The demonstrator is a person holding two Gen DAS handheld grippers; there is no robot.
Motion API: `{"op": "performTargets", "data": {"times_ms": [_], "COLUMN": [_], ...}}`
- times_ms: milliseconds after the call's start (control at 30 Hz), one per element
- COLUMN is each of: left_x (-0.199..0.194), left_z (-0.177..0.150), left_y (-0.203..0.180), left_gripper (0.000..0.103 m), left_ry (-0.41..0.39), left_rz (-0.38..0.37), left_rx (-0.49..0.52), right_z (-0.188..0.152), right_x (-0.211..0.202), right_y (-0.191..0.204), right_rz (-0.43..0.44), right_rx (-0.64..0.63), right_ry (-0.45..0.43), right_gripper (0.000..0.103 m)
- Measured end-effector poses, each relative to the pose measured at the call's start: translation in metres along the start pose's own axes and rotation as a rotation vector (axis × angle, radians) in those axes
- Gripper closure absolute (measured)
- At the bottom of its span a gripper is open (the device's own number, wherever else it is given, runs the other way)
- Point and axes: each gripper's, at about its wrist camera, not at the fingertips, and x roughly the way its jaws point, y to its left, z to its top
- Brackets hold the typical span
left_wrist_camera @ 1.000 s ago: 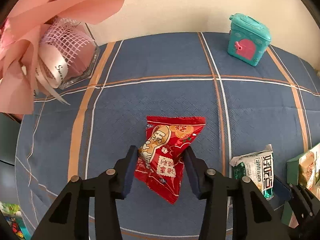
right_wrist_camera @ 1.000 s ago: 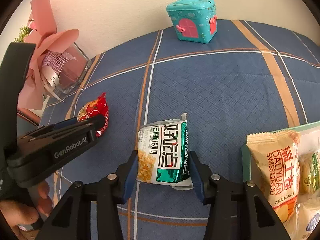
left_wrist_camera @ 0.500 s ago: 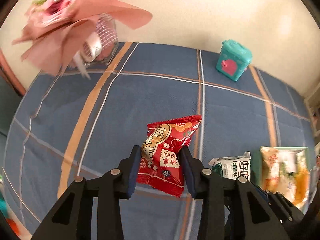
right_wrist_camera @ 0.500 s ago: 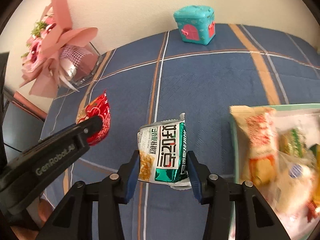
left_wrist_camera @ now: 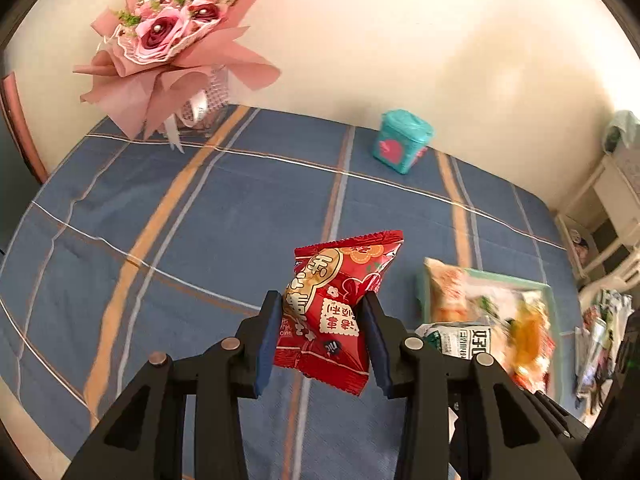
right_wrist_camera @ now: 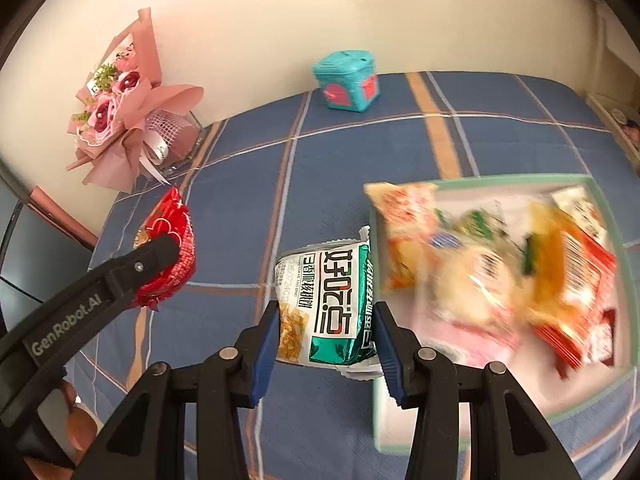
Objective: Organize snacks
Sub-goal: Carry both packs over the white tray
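Observation:
My left gripper (left_wrist_camera: 322, 322) is shut on a red snack packet (left_wrist_camera: 336, 304) and holds it in the air above the blue plaid cloth. The packet also shows in the right wrist view (right_wrist_camera: 170, 248), at the left. My right gripper (right_wrist_camera: 326, 332) is shut on a green and white snack packet (right_wrist_camera: 328, 304), lifted beside the left rim of a pale green tray (right_wrist_camera: 624, 264). The tray holds several snack packets (right_wrist_camera: 500, 276), blurred by motion. It also shows at the right in the left wrist view (left_wrist_camera: 550, 296).
A pink flower bouquet (left_wrist_camera: 168, 52) in a glass holder stands at the back left by the wall. A teal toy box (left_wrist_camera: 402, 140) with a pink door sits at the back middle. White furniture (left_wrist_camera: 612, 200) stands past the table's right edge.
Both grippers have risen off the cloth with their packets and swung right. The tray has come fully into the right wrist view.

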Motion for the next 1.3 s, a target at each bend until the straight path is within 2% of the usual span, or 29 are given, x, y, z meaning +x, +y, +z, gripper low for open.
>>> {"op": "performTargets", "data": {"times_ms": [167, 333, 667, 833, 1300], "left_x": [-0.006, 0.004, 0.021, 0.03, 0.054], "left_z": [-0.024, -0.044, -0.068, -0.075, -0.085], "left_y": [-0.033, -0.072, -0.126, -0.135, -0.125], "left_gripper": [0.061, 0.061, 0.061, 0.061, 0.061], "left_ry": [0.026, 0.09, 0.168, 0.199, 0.335], "left_rz": [-0.05, -0.118, -0.162, -0.15, -0.157], "left_rx": [0.059, 0.115, 0.219, 0.25, 0.216], "right_z": [-0.013, -0.022, -0.027, -0.032, -0.035], "right_x": [-0.016, -0.024, -0.022, -0.015, 0.001], "right_y": [-0.032, -0.074, -0.139, -0.156, -0.153], "right_rz": [-0.036, -0.086, -0.144, -0.132, -0.177], "right_rx": [0.047, 0.121, 0.255, 0.305, 0.28], "right_ry": [0.007, 0.02, 0.072, 0.103, 0.147], "right_gripper": [0.055, 0.055, 0.055, 0.055, 0.054]}}
